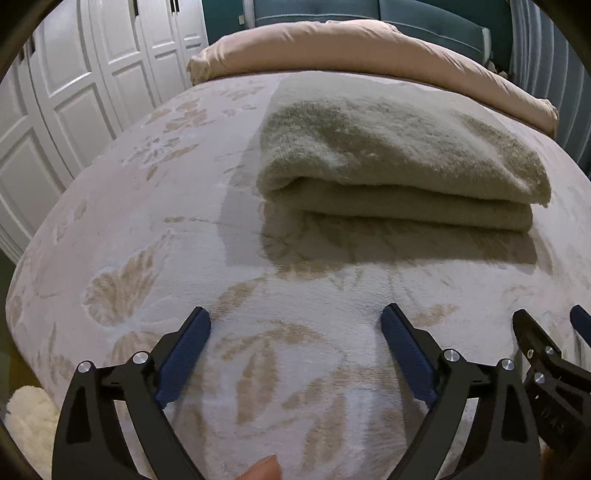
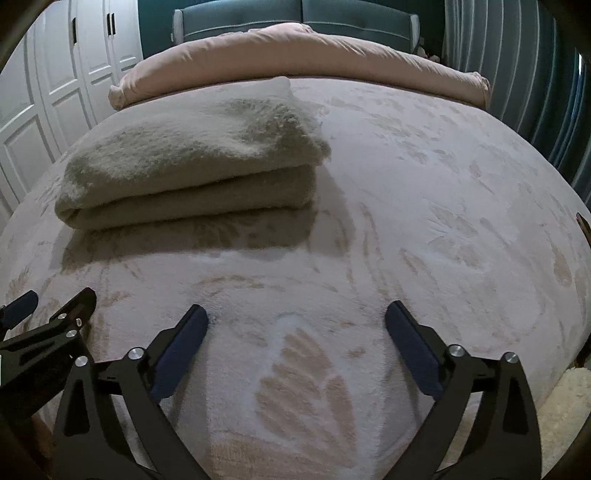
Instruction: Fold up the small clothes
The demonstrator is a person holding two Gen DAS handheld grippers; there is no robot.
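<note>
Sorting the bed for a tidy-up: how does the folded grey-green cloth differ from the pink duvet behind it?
The folded cloth is fuzzy and olive-grey; the duvet is smooth and pink. The cloth is stacked in flat layers; the duvet is bunched in a long roll. The cloth lies mid-bed, the duvet by the headboard. Both rest on the bed.

From my left wrist view, the right tool (image 1: 546, 321) is cut off at the right edge, so I cannot read its jaws there. The folded garment (image 1: 399, 166) hides its own inner layers. The headboard (image 2: 295, 18) runs out of frame at the top.
</note>
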